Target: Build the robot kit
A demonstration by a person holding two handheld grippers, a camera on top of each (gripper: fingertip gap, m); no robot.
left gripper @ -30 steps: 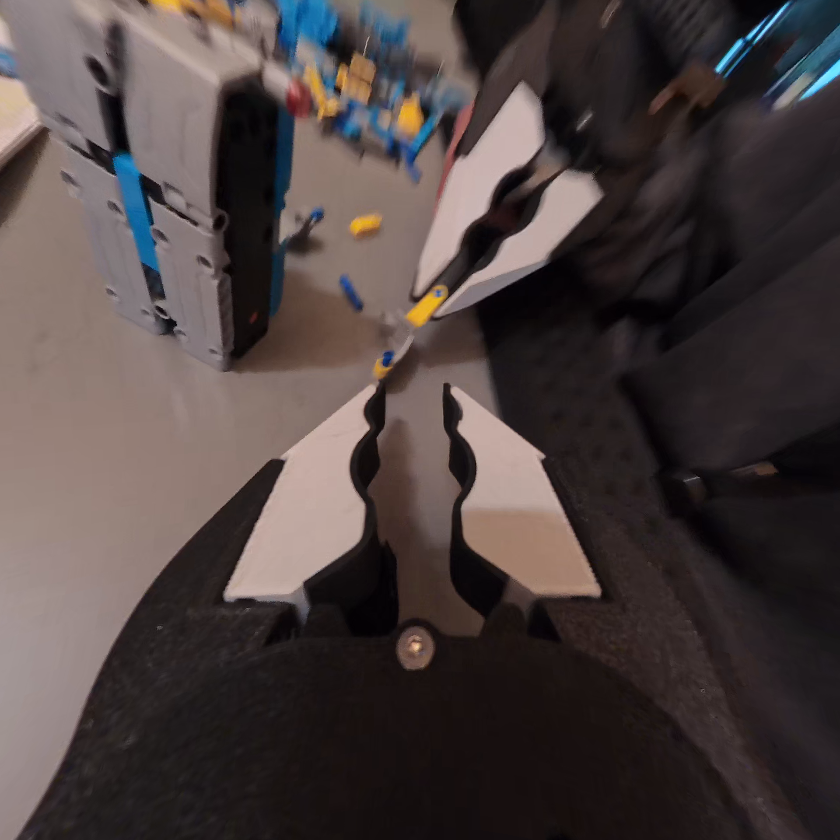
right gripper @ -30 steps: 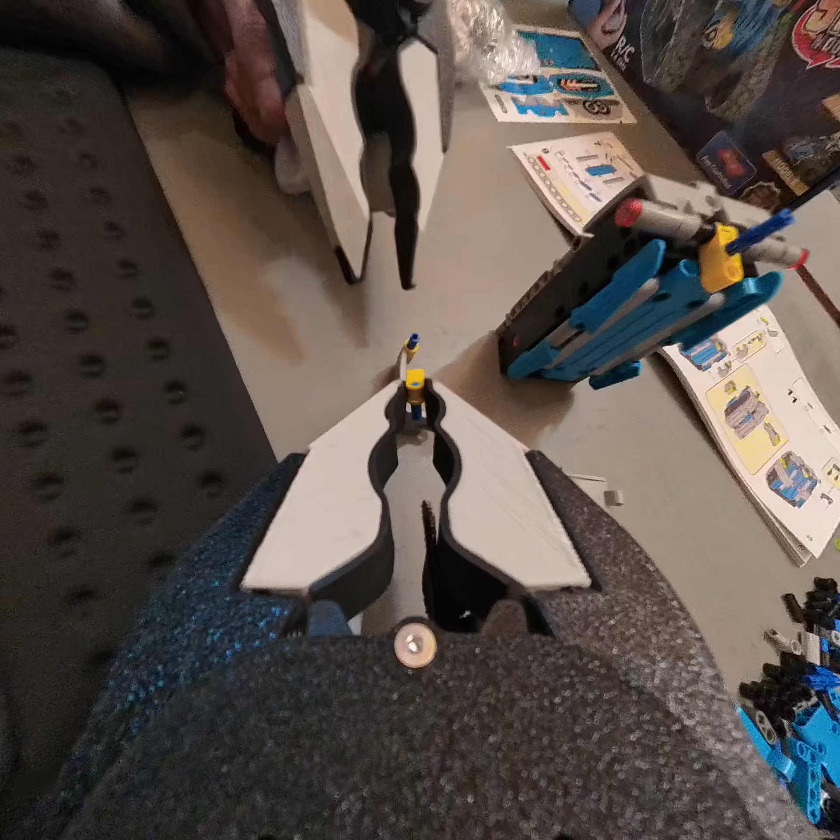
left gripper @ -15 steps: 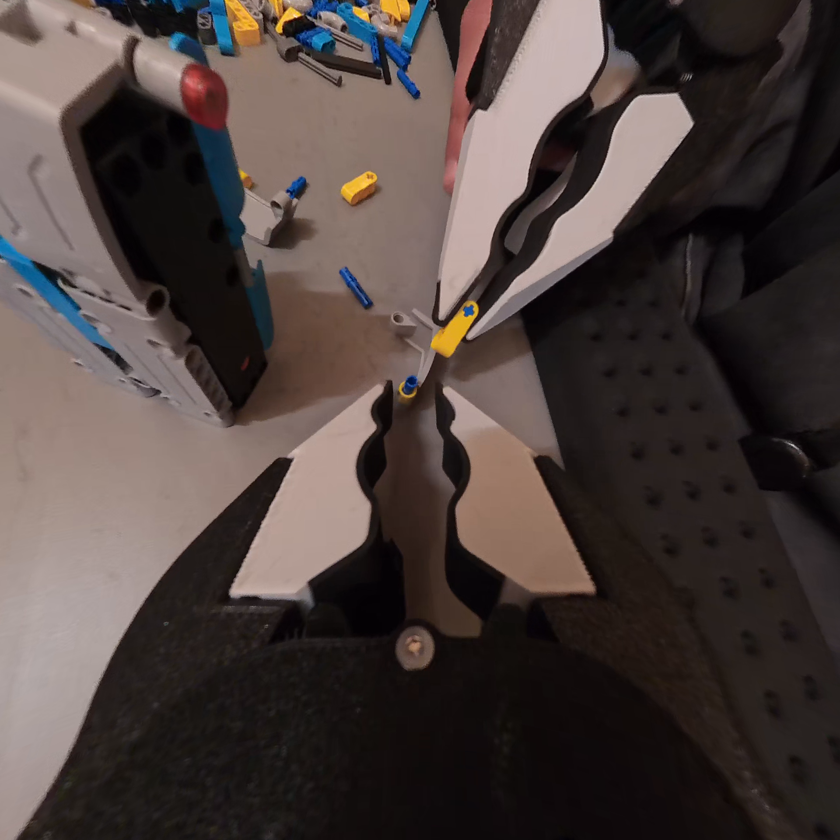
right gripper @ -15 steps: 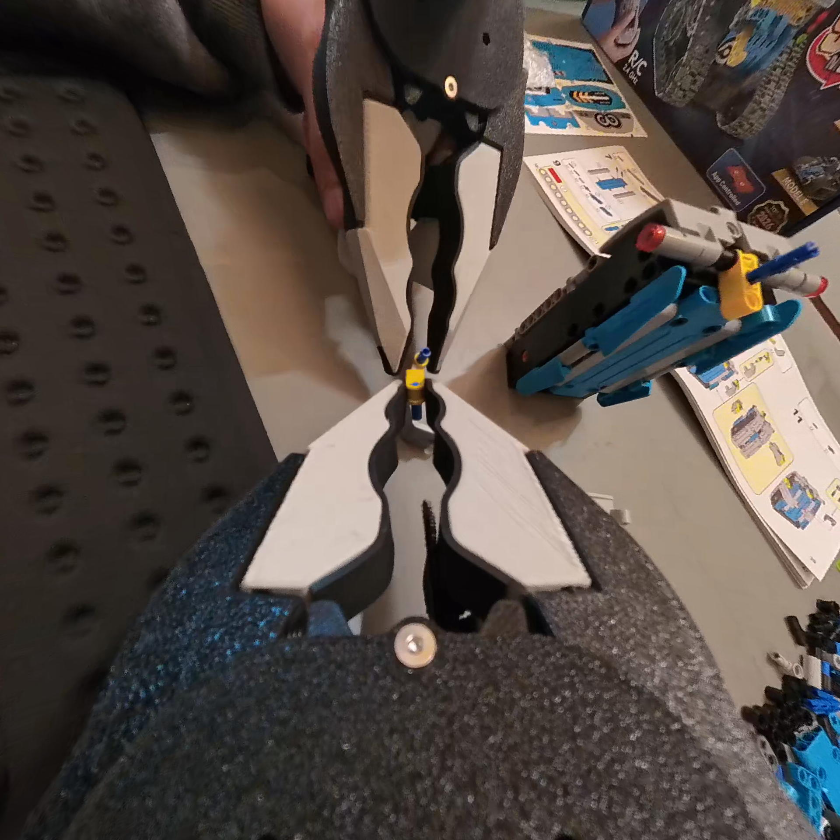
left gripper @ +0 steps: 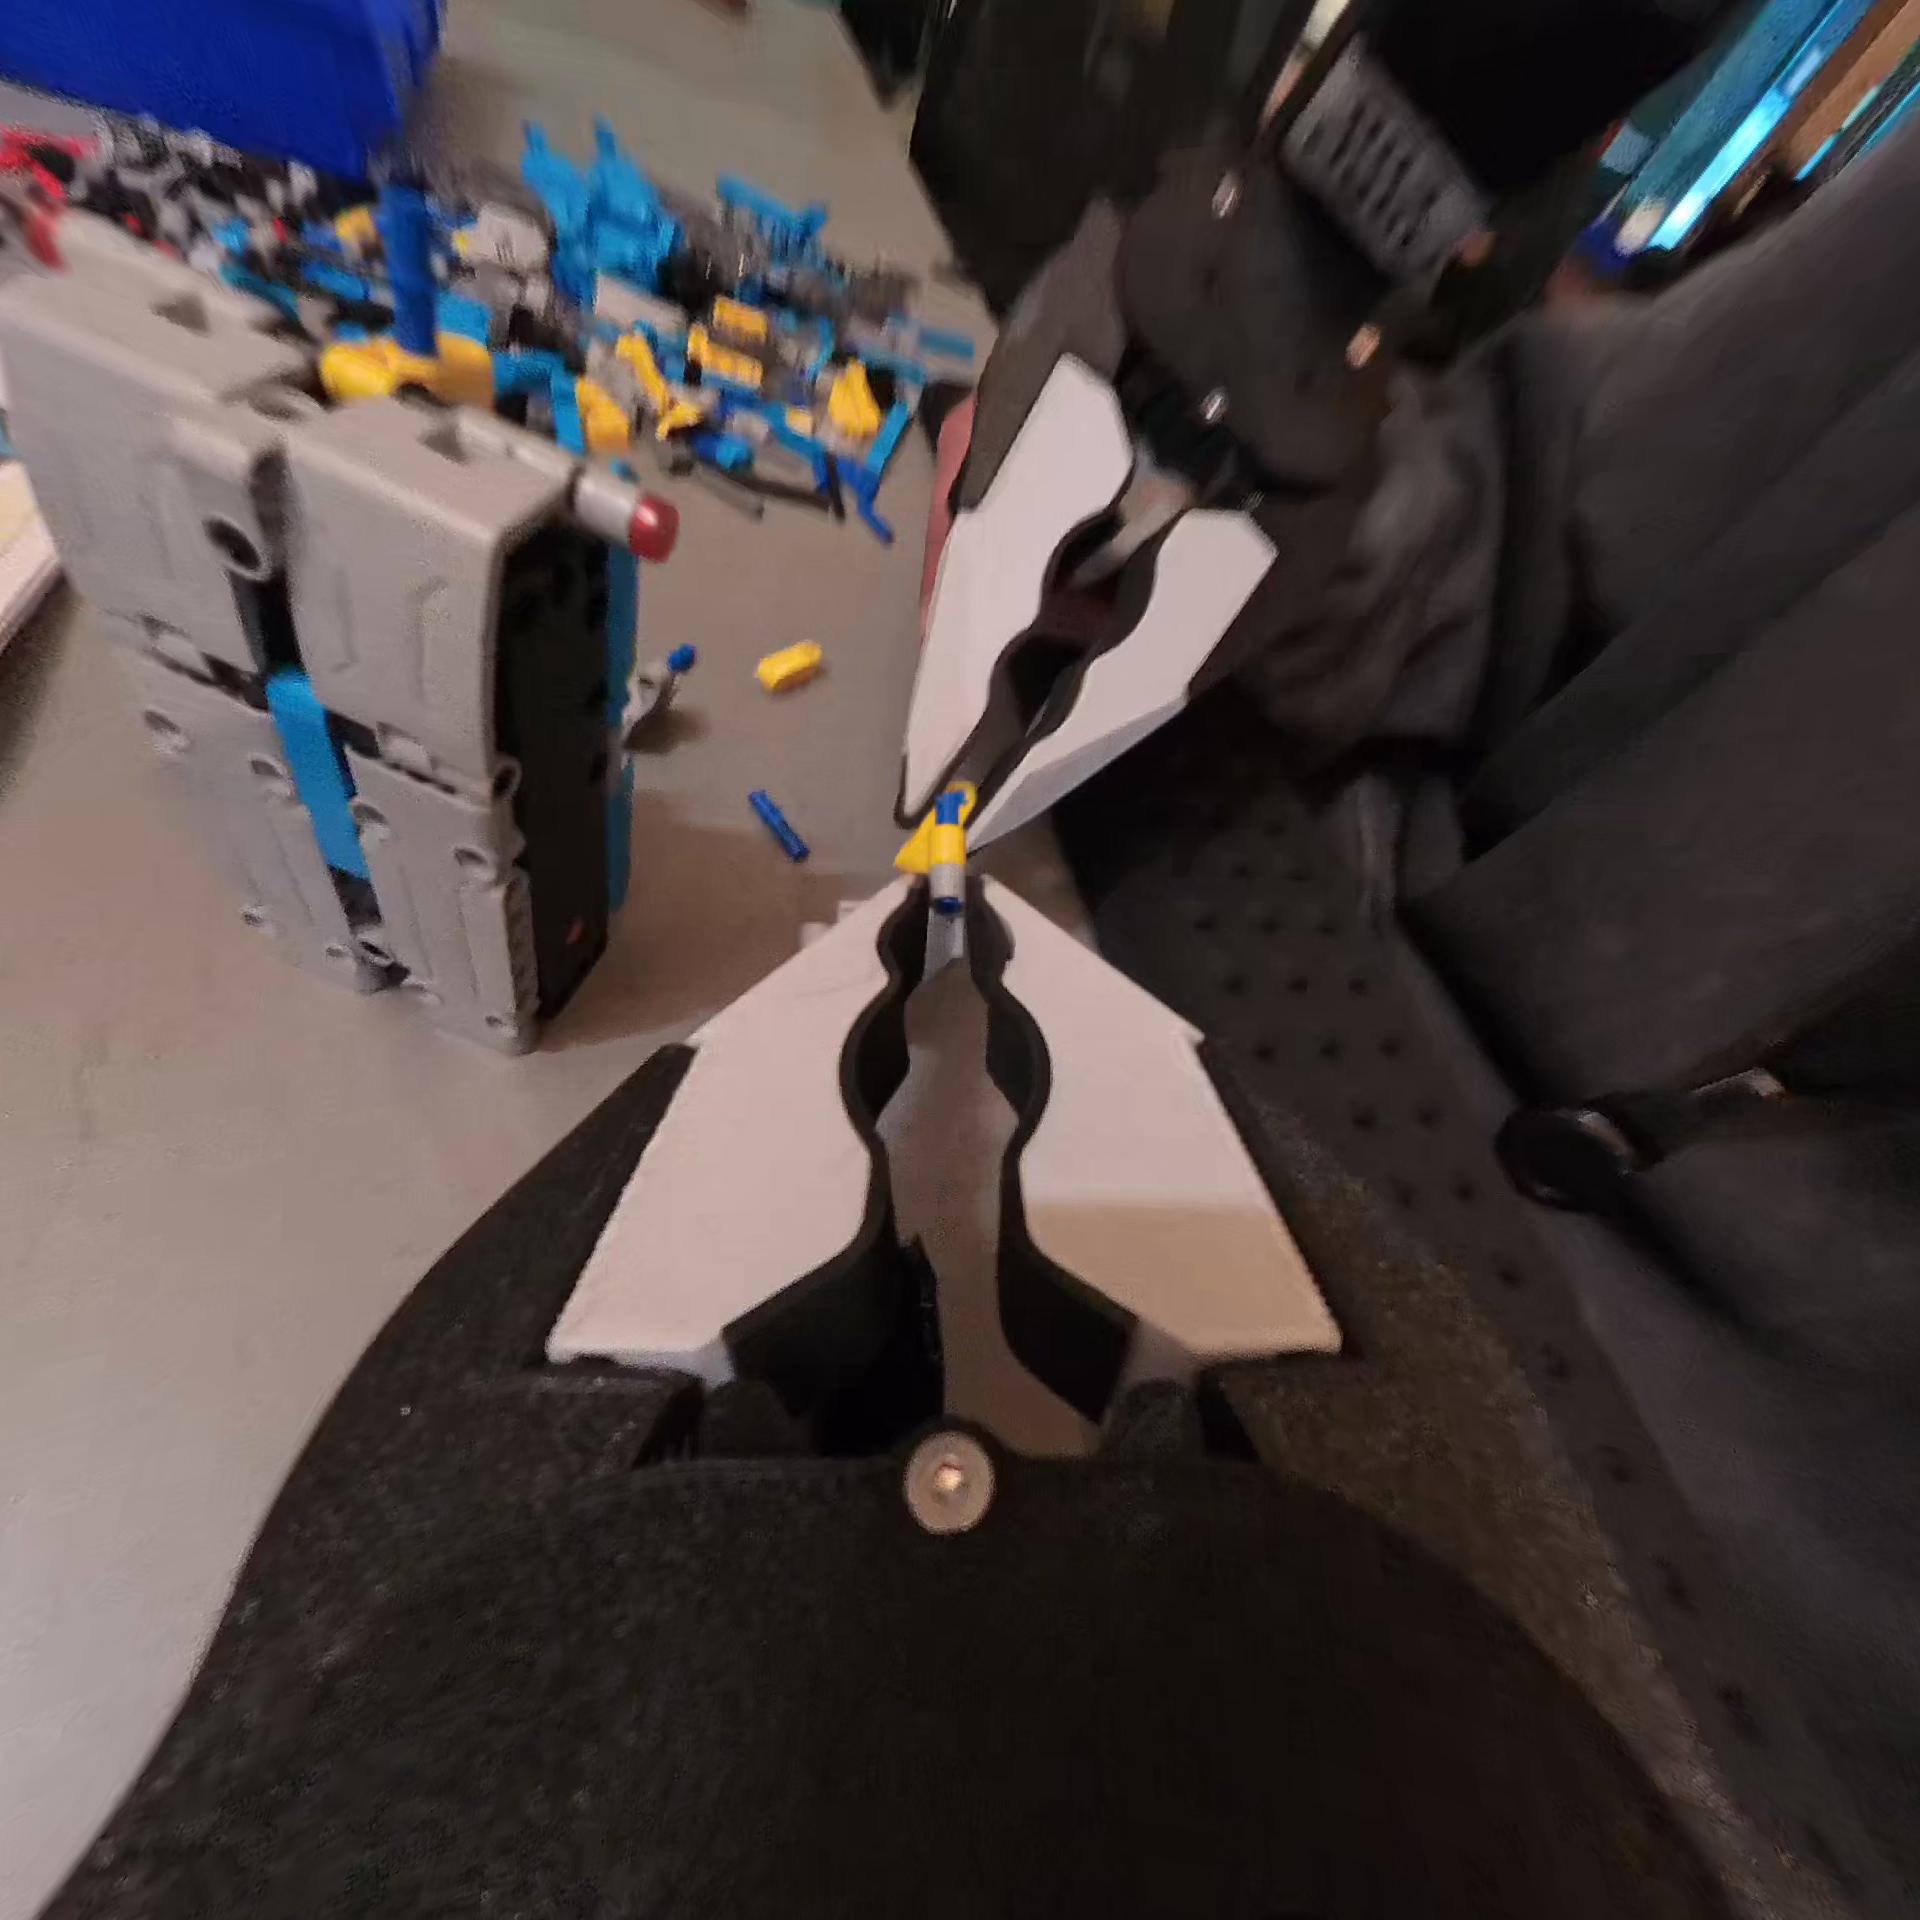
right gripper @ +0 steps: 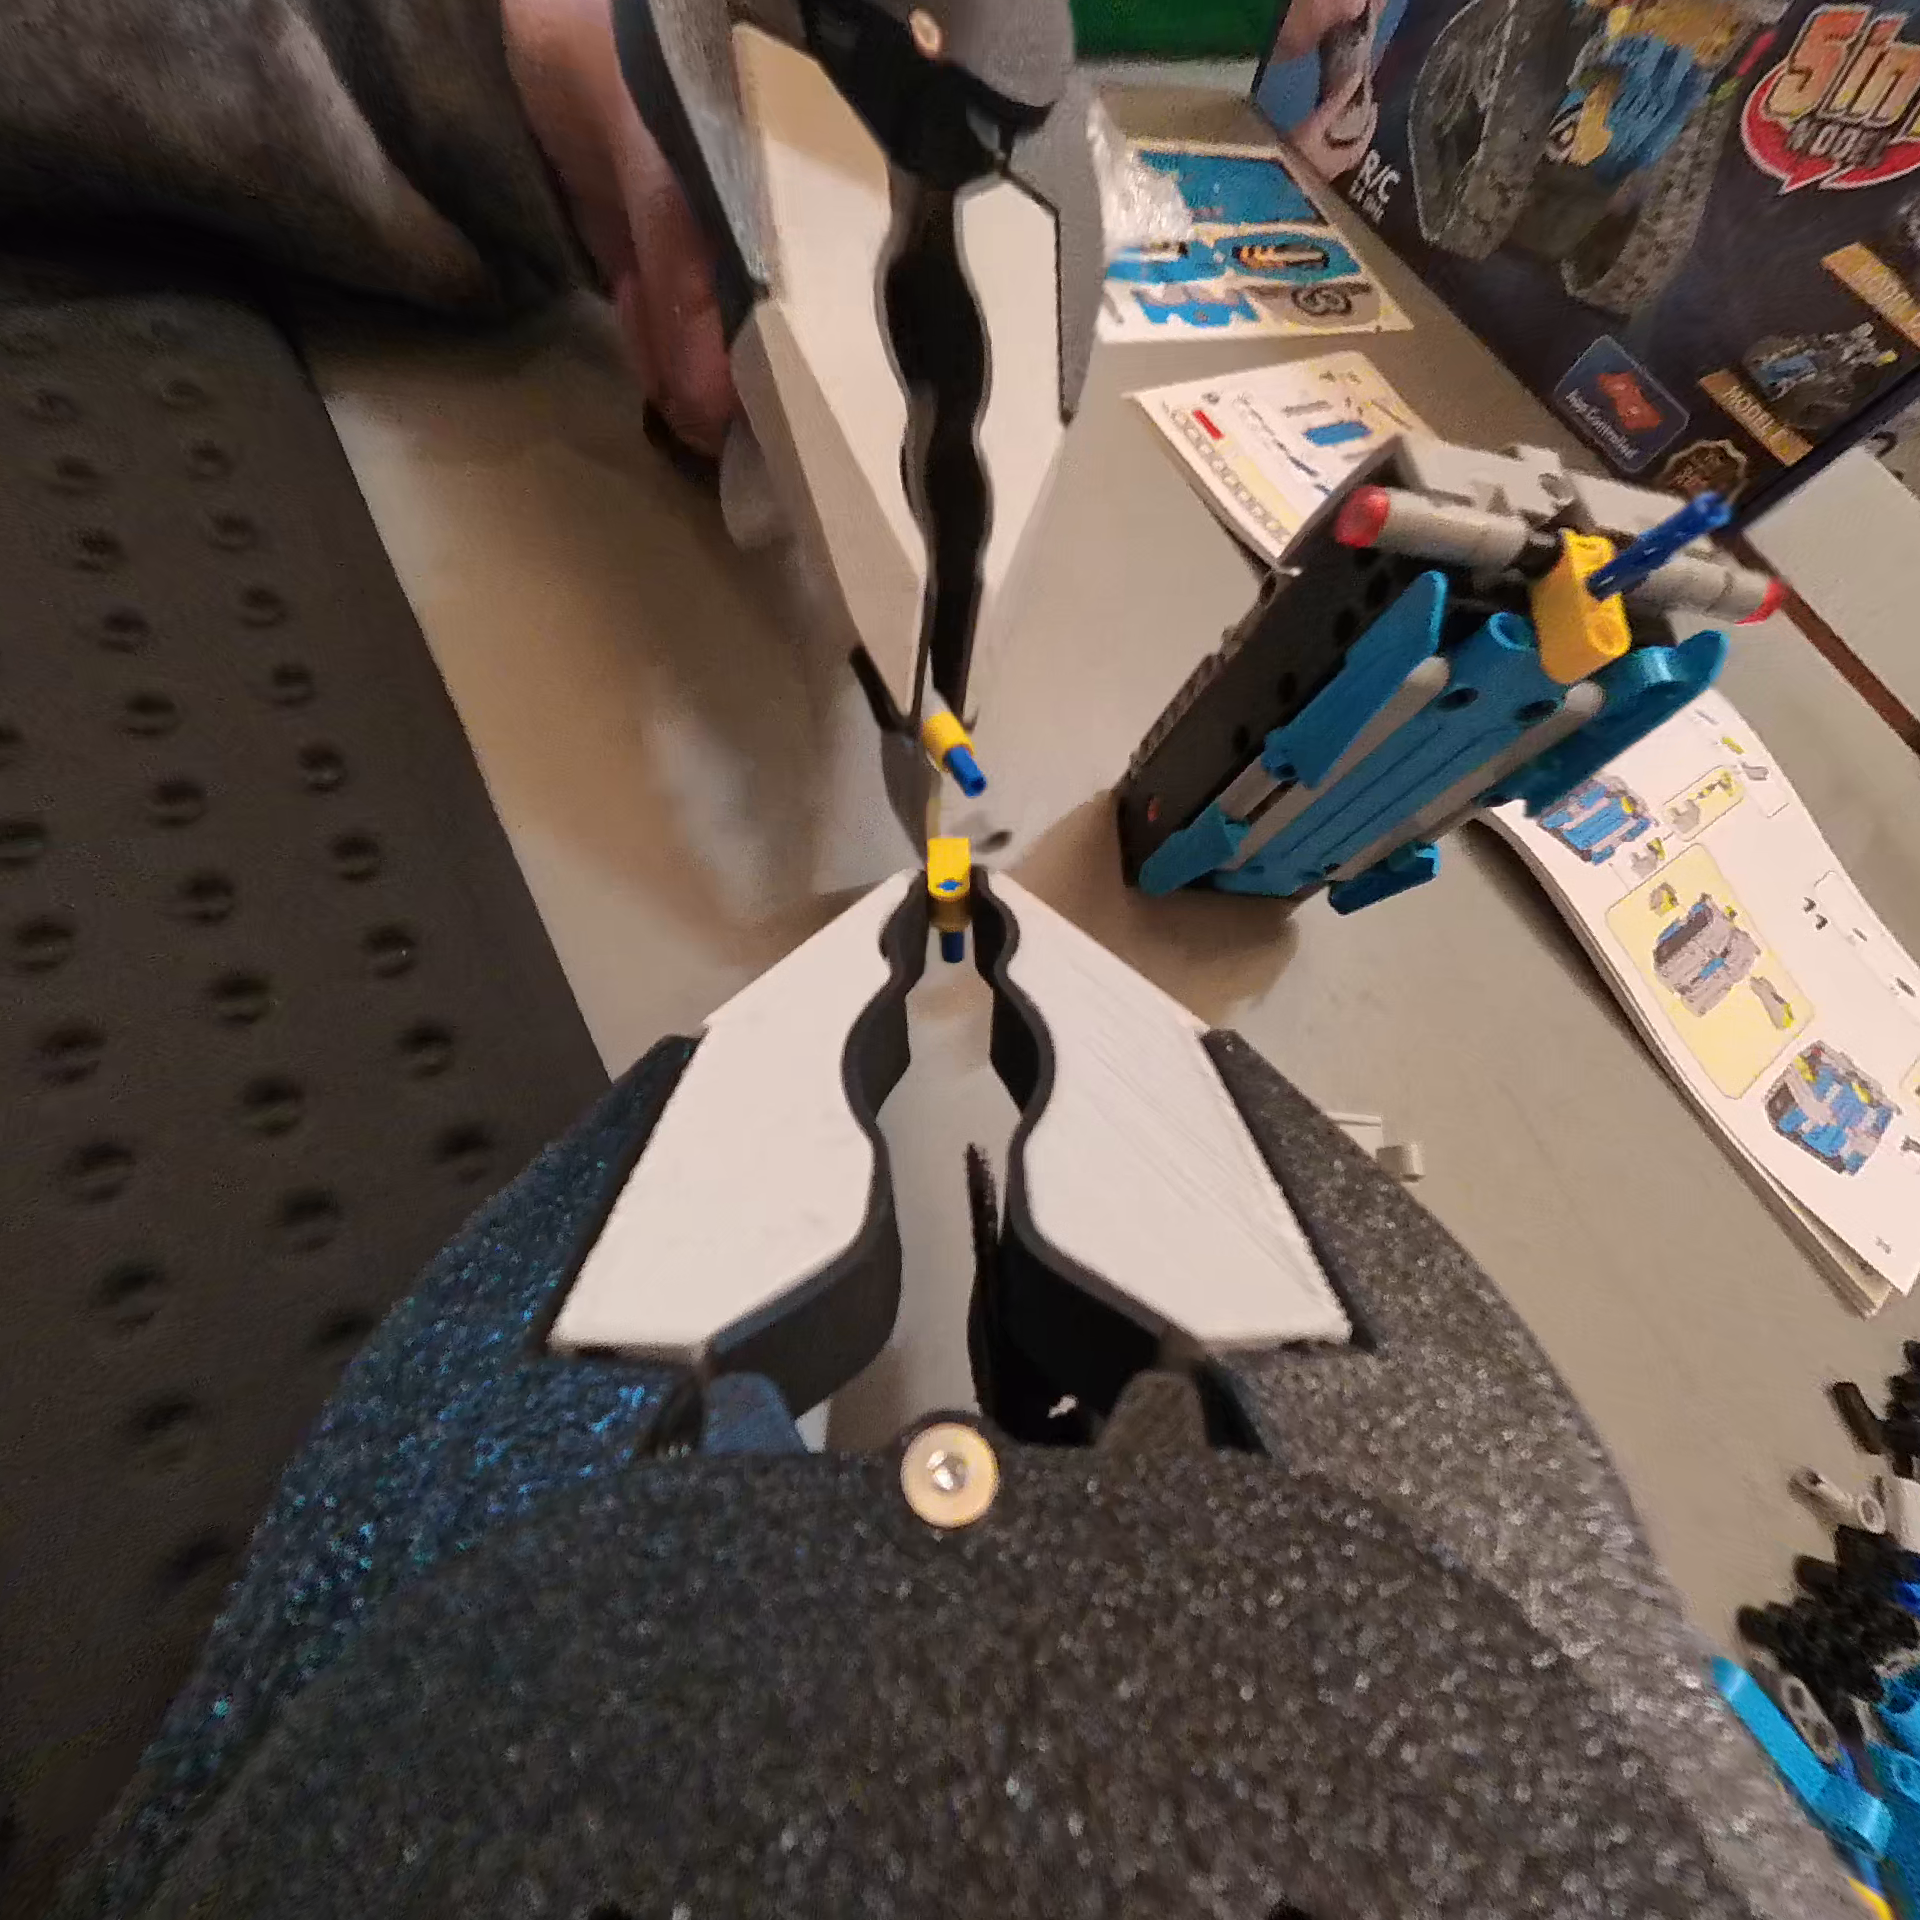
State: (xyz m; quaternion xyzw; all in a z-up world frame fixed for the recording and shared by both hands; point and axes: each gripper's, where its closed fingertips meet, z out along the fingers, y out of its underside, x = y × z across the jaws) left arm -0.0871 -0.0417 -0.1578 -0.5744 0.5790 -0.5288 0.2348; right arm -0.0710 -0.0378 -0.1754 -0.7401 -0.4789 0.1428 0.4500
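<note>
A small assembly spans my two grippers: a yellow connector with a blue pin [right gripper: 948, 883], a thin grey rod, and a yellow bush with a blue pin [right gripper: 951, 750]. My right gripper [right gripper: 948, 896] is shut on the yellow connector end. My left gripper [left gripper: 943, 906] is shut on the grey rod end [left gripper: 943, 920], just above the grey table [left gripper: 156, 1143]. The two grippers meet tip to tip. The right gripper [left gripper: 951, 808] comes in from the upper right in the left wrist view. The left gripper [right gripper: 940, 717] comes down from the top in the right wrist view.
A grey, black and blue model block [left gripper: 343, 727] [right gripper: 1403, 717] stands on the table beside the grippers. A pile of loose parts [left gripper: 675, 343], a blue pin [left gripper: 777, 826], instruction booklets [right gripper: 1766, 987] and a printed box [right gripper: 1662, 208] lie around. A dark perforated pad [right gripper: 208, 831] borders the table.
My left gripper was open and apart from the assembly. It moved up to the free end and shut on it. The right gripper kept its hold on the yellow connector.
</note>
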